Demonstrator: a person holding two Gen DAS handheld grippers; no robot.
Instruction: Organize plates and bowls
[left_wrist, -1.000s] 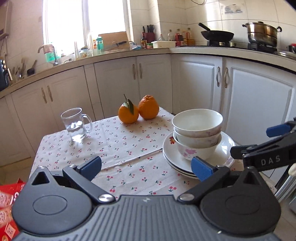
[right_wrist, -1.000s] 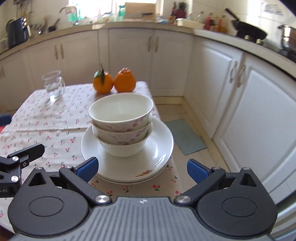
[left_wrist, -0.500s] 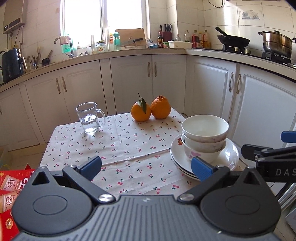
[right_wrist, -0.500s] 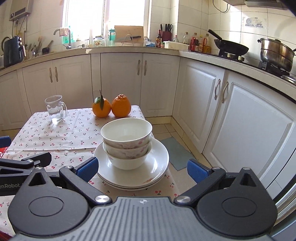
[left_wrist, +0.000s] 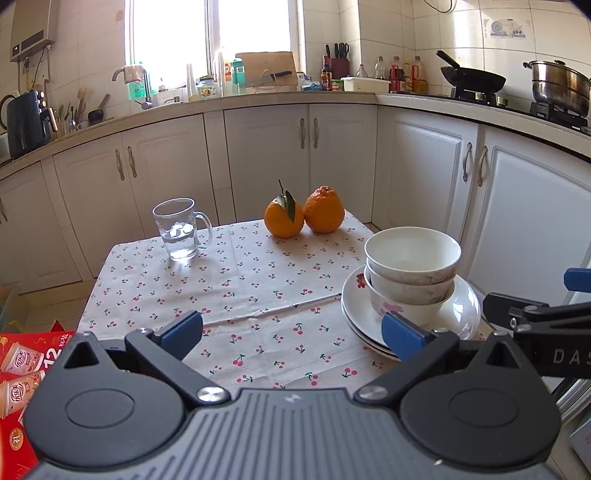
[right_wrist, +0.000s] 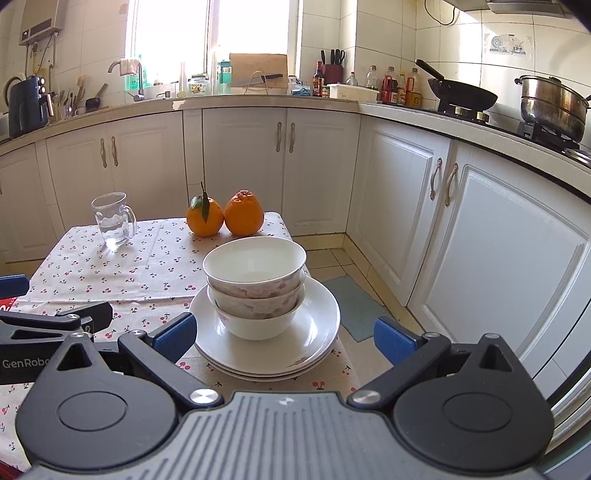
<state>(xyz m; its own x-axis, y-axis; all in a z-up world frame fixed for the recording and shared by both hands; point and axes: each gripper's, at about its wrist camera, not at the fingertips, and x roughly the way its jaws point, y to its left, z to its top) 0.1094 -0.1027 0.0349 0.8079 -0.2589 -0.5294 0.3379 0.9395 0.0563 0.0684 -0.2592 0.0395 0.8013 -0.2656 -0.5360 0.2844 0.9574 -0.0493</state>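
**White bowls on stacked plates, both grippers clear**

White ceramic bowls (right_wrist: 255, 284), three nested, sit on a stack of plates (right_wrist: 317, 332) at the near right corner of the cherry-print tablecloth (left_wrist: 236, 280). The right gripper (right_wrist: 284, 334) faces the stack head-on, its blue fingers (right_wrist: 173, 334) spread wide to either side of the near plate rim and gripping nothing. The left gripper (left_wrist: 291, 330) is likewise spread and empty; from it the stack lies off to the right, beyond its right finger. Judged from this, the right gripper is the nearer and better aligned: the stack lies straight ahead along its finger axis, just beyond the tips. A glass mug (left_wrist: 179, 229) and two oranges (left_wrist: 303, 216) stand at the far side, well apart from the stack.
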